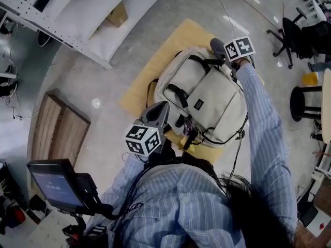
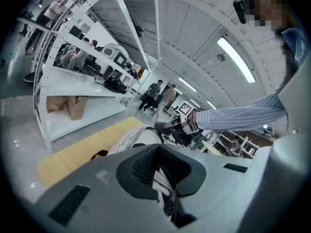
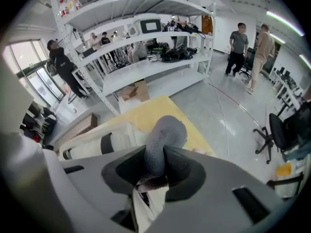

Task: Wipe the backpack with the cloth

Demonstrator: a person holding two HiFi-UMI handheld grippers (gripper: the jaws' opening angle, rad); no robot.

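Observation:
A beige backpack (image 1: 204, 97) with black straps lies on a yellow mat (image 1: 178, 40) on the floor. My right gripper (image 1: 223, 53) is at the backpack's far top end, shut on a rolled grey cloth (image 3: 163, 135) that sticks out past the jaws and rests against the bag (image 3: 104, 142). My left gripper (image 1: 161, 107) is at the backpack's near left edge. Its jaws are shut on a fold of pale fabric and black strap (image 2: 163, 181) from the backpack (image 2: 136, 137). The right gripper (image 2: 170, 126) and its sleeve show beyond it.
White shelving (image 1: 77, 19) with a cardboard box runs along the upper left. A wooden board (image 1: 57, 133) lies left of the mat, and a monitor (image 1: 54, 182) stands at the lower left. An office chair (image 1: 289, 35) and a stool (image 1: 305, 102) stand at the right. A thin cable (image 1: 227, 14) crosses the floor. People (image 3: 250, 45) stand further off.

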